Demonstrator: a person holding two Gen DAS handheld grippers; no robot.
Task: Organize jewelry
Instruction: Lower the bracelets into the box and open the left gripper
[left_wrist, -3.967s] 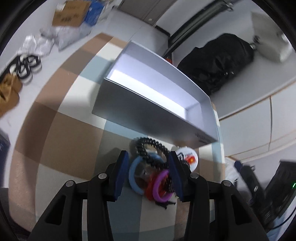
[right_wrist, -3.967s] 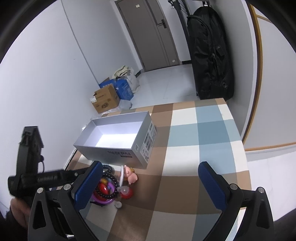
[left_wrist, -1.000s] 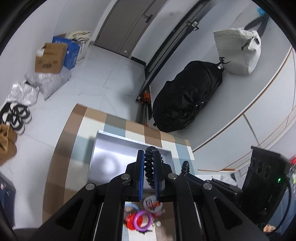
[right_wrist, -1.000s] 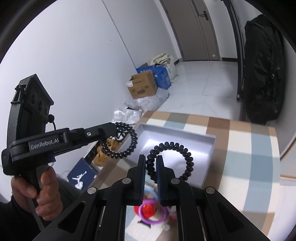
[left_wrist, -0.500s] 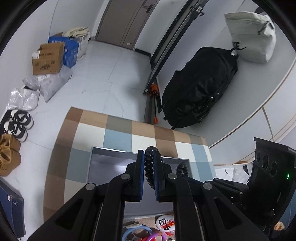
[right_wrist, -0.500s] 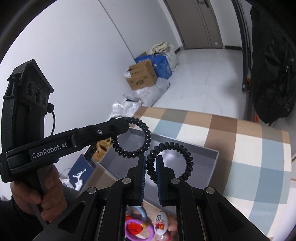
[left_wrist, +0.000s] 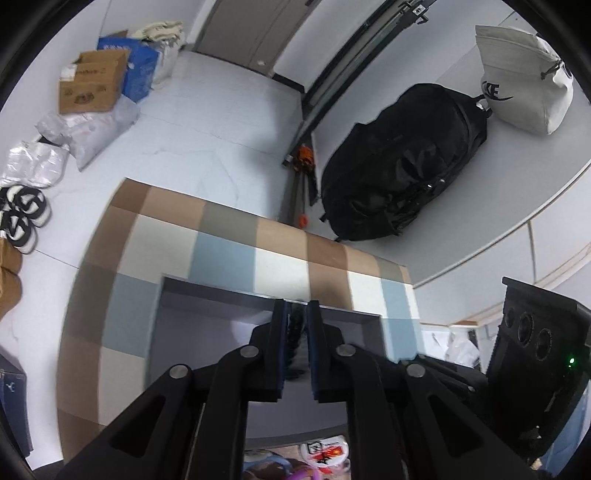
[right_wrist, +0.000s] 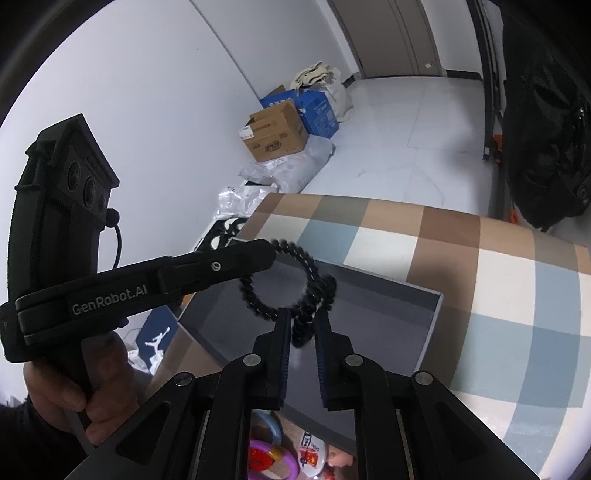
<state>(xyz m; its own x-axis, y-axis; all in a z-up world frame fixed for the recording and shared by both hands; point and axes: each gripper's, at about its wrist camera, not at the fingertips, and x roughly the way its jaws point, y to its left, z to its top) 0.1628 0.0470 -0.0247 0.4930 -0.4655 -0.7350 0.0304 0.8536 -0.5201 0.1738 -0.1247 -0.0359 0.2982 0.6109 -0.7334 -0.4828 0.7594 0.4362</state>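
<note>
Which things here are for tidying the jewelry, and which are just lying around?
For the job:
- black coil bracelets
- grey box
- left claw and right claw, both opening over the box
- colourful rings beside the box

Just lying around:
- cardboard box
- black bag
- shoes
- white bag

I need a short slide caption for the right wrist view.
Both grippers opening, two black coil bracelets between their jaws above the grey box.

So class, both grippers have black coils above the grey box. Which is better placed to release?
Right gripper, probably: its opening jaws straddle a coil over the box's middle; the left gripper, also opening, sits near the far rim.
</note>
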